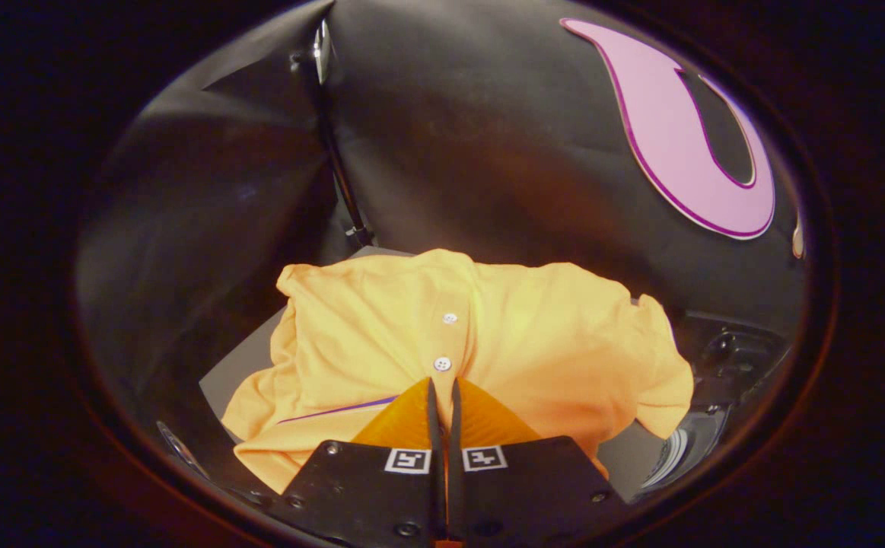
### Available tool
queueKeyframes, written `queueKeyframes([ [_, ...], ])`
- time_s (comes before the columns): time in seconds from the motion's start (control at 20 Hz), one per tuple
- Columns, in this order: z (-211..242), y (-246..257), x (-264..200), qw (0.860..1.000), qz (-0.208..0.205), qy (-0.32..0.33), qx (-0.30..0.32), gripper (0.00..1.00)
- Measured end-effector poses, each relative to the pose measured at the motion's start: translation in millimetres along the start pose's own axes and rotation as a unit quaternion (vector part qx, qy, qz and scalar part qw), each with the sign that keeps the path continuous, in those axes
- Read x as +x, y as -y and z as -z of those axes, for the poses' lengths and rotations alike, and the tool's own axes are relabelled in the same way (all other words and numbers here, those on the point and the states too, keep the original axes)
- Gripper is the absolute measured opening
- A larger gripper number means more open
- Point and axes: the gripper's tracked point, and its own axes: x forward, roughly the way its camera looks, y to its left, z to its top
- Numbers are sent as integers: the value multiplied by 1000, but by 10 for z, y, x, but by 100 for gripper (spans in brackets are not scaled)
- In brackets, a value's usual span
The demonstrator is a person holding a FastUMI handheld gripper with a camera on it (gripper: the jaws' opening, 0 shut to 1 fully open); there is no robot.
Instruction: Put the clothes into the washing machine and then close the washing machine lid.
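On the grey worktop lies a crumpled orange shirt, its two white buttons just ahead of the gripper. Over the shirt's near edge, the gripper is clenched, fingers nearly touching; whether cloth is pinched between them, I cannot tell. Right of the shirt sits a dark machine part.

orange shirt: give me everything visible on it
The orange shirt looks like soft knit fabric, with a button placket carrying two white buttons and a thin purple stripe near its lower edge. It lies crumpled and loosely spread on a grey surface. The gripper has its fingers nearly closed, tips at the placket; whether they pinch cloth is unclear.
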Motion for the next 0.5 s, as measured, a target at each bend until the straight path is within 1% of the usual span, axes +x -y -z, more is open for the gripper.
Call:
queueKeyframes([
  [0.1,17,82,-13,1000,11,4,0,1],
  [0.25,30,98,-99,999,39,11,5,1],
  [0.4,67,134,-196,996,70,20,41,1],
  [0.5,-24,260,-244,992,103,25,62,1],
])
